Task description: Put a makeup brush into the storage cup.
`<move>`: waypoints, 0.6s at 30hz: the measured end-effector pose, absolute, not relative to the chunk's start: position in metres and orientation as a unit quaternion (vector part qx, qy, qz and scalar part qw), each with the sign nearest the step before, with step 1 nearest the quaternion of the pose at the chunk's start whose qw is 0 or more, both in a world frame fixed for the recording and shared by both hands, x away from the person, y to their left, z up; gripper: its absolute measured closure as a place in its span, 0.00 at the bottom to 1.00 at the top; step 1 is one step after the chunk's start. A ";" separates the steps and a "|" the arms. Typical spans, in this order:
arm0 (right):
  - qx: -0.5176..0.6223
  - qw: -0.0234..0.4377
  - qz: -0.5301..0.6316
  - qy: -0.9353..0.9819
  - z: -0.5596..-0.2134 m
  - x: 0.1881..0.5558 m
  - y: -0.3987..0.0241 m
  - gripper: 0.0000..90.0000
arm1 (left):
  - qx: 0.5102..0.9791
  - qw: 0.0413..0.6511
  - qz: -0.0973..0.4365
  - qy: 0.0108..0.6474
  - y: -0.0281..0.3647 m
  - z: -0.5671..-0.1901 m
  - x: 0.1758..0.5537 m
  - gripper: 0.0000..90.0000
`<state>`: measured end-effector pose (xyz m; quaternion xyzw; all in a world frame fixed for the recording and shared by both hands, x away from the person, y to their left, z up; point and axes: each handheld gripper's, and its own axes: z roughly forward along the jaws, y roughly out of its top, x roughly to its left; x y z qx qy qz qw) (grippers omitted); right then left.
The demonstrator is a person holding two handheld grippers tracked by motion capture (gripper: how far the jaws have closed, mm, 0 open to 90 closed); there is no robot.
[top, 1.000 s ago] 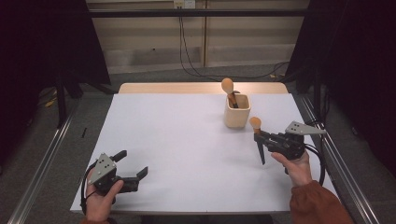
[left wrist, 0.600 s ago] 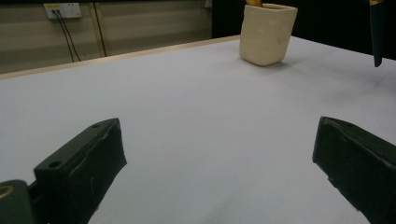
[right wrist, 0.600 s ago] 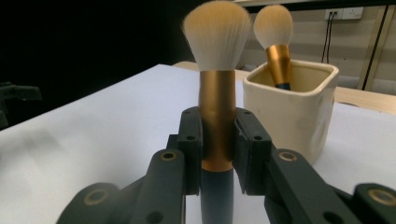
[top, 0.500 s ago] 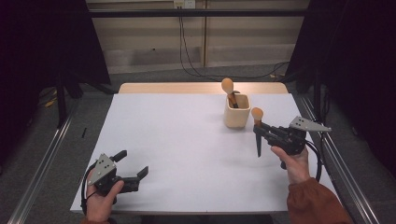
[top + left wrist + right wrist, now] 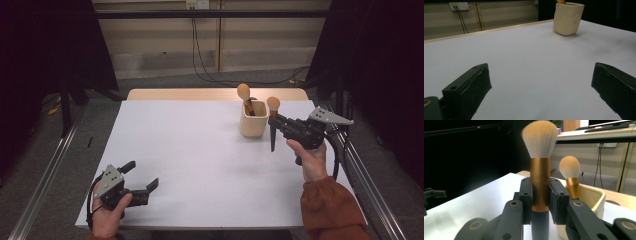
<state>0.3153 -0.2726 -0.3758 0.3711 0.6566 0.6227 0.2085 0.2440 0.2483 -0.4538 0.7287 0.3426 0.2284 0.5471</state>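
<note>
My right gripper [image 5: 273, 122] is shut on a makeup brush [image 5: 272, 125], held upright above the table just right of a cream cup [image 5: 253, 120]. In the right gripper view the jaws clamp the brush [image 5: 540, 182] at its gold ferrule, pale bristles up and dark handle down. A second brush [image 5: 245, 97] stands in the cup [image 5: 591, 195], also seen behind as the brush [image 5: 570, 173]. My left gripper [image 5: 142, 181] rests low at the table's near left, open and with nothing between its fingers [image 5: 467, 91]. Far off in the left gripper view stands the cup [image 5: 567, 18].
The white table top [image 5: 200, 160] spreads between the two hands. A wooden strip [image 5: 200, 94] runs along its far edge. Metal rails [image 5: 45, 180] flank the table on both sides. Cables hang down the back wall [image 5: 200, 50].
My right hand has lifted the brush and carried it toward the cup. The left hand and its gripper have stayed put.
</note>
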 end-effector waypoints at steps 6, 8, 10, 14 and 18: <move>0.370 0.213 0.622 0.656 -0.370 0.326 -0.266 0.83 | 0.725 0.551 0.228 0.344 0.248 -0.454 0.244 0.02; 0.371 0.215 0.622 0.655 -0.369 0.330 -0.265 0.83 | 0.724 0.553 0.227 0.344 0.248 -0.454 0.244 0.02; 0.372 0.215 0.623 0.654 -0.368 0.334 -0.264 0.83 | 0.724 0.553 0.227 0.344 0.248 -0.454 0.244 0.02; 0.368 0.213 0.624 0.656 -0.363 0.339 -0.263 0.83 | 0.727 0.550 0.226 0.344 0.248 -0.454 0.244 0.02; 0.365 0.216 0.621 0.659 -0.359 0.344 -0.260 0.83 | 0.727 0.550 0.226 0.344 0.248 -0.454 0.244 0.02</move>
